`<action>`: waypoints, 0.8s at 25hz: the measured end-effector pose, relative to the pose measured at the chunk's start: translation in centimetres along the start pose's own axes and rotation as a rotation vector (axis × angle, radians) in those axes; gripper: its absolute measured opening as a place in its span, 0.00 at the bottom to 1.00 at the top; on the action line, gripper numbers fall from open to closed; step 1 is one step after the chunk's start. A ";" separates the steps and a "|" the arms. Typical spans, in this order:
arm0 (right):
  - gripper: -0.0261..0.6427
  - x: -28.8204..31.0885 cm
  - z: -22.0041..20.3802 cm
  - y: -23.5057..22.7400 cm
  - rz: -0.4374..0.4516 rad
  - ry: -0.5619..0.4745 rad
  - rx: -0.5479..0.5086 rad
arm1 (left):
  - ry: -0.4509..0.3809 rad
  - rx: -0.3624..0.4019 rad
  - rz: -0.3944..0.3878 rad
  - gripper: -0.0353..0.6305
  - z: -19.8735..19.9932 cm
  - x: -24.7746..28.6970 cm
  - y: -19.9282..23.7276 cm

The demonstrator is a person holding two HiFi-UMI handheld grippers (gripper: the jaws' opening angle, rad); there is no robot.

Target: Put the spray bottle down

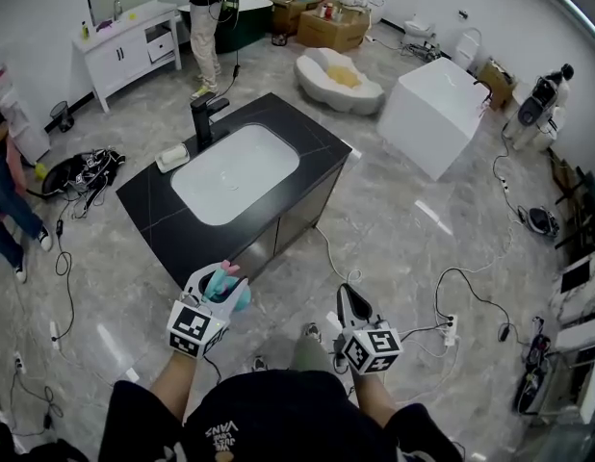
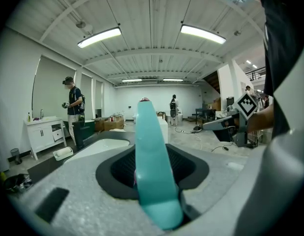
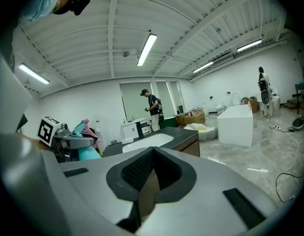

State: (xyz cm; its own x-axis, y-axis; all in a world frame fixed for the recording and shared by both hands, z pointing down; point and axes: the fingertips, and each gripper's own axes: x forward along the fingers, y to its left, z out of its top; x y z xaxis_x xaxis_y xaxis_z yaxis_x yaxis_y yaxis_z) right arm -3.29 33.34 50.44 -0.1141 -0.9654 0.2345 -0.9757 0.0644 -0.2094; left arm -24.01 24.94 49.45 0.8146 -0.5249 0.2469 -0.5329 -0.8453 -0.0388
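Nearest the person, the left gripper (image 1: 219,279) clamps the teal spray bottle (image 2: 152,171) between its jaws, in the air short of the counter. A pink part at the bottle's top is probably the nozzle. Beside it, the right gripper (image 1: 349,295) has its jaws pressed together, empty. Ahead stands the black counter (image 1: 148,210) with a white sink (image 1: 235,173) and a dark faucet (image 1: 202,118).

surface: black counter (image 1: 315,148) | inset: white basin (image 1: 235,173) | on top: black faucet (image 1: 203,121), white tray (image 1: 171,157) beside basin
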 end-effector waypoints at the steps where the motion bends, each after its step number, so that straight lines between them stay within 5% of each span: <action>1: 0.05 0.3 0.0 -0.4 -0.003 0.003 0.000 | -0.001 0.000 -0.002 0.32 0.1 0.4 0.1; 20: 0.04 10.0 4.8 -15.2 0.152 0.051 -0.010 | 0.013 -0.009 0.119 0.32 5.0 17.7 0.9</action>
State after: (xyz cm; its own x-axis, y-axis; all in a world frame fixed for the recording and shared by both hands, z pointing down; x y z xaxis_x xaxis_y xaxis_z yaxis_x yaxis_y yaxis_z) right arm 11.31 21.48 51.45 -0.2692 -0.9304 0.2487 -0.9484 0.2112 -0.2363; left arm -8.94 14.36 48.97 0.7423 -0.6202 0.2535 -0.6279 -0.7760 -0.0599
